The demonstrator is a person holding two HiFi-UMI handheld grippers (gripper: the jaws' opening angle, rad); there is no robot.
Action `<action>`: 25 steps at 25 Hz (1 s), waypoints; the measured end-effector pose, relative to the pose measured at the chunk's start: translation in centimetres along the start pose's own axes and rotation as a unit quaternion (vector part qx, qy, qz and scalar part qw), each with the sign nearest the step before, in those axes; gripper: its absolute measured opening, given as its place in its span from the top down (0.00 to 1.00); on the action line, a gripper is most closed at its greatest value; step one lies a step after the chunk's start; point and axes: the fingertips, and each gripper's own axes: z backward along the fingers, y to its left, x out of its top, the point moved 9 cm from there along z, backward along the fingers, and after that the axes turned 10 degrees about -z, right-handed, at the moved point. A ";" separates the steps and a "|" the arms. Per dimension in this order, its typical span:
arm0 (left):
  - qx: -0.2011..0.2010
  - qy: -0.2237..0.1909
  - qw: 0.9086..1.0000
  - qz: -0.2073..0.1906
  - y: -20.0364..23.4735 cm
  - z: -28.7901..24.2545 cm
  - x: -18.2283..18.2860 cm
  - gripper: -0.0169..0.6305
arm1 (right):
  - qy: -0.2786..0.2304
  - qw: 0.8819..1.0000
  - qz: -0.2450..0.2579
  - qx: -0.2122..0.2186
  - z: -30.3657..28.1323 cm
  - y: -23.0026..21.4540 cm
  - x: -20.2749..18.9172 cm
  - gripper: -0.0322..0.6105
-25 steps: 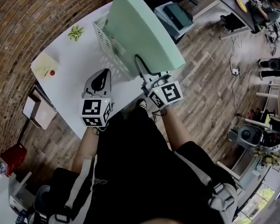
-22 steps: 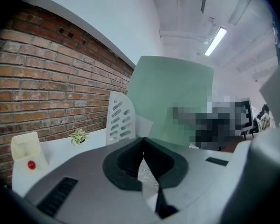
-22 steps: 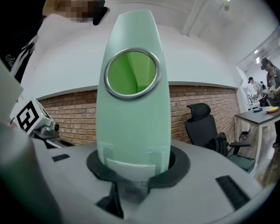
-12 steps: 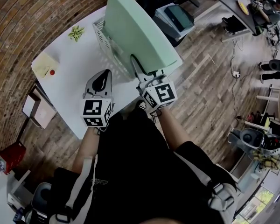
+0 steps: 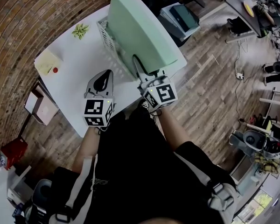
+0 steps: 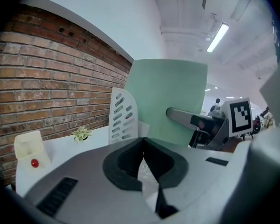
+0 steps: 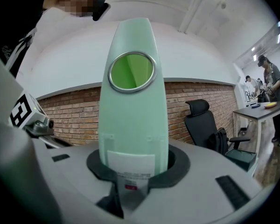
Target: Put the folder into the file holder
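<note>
A mint-green folder (image 5: 142,34) stands upright above the white table (image 5: 72,78), with my right gripper (image 5: 142,73) shut on its spine end. In the right gripper view the spine (image 7: 133,101), with its metal ring hole, fills the gap between the jaws. The white slotted file holder (image 5: 107,38) stands on the table just left of the folder, which hides most of it. My left gripper (image 5: 101,80) hovers over the table's near part, shut with nothing in it. In the left gripper view I see the folder (image 6: 170,97), the holder (image 6: 122,115) and the right gripper (image 6: 186,118).
A small potted plant (image 5: 80,30) and a pale box with a red dot (image 5: 49,62) sit on the table's left part. Beyond the table's far end a dark-topped box (image 5: 179,17) stands on the wooden floor. A black office chair (image 7: 203,125) is by the brick wall.
My right gripper and the folder have shifted slightly left, closer to the file holder. The left gripper has stayed where it was.
</note>
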 end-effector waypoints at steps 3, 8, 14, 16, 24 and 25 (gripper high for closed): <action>0.000 0.002 1.000 -0.002 0.1 -0.1 -0.1 0.94 | 0.004 1.000 0.002 -0.001 -0.2 0.0 -0.5 0.73; -0.002 0.002 1.000 -0.001 -0.1 -0.2 -0.1 0.94 | 0.015 1.000 0.009 0.002 -0.1 0.0 -1.2 0.72; -0.001 0.001 1.000 0.004 -0.2 -0.3 -0.4 0.94 | 0.034 0.999 0.014 0.000 0.0 0.0 -2.0 0.71; -0.001 0.002 1.000 0.006 -0.2 -0.4 -0.4 0.94 | 0.039 0.999 0.015 -0.001 -0.1 0.0 -2.1 0.71; 0.000 0.007 1.000 0.012 -0.3 -0.3 -1.1 0.94 | 0.055 0.998 0.018 -0.006 -0.1 0.0 -2.6 0.69; 0.000 0.009 1.000 0.012 -0.3 -0.3 -1.1 0.94 | 0.058 0.998 0.017 -0.007 -0.2 0.0 -2.6 0.69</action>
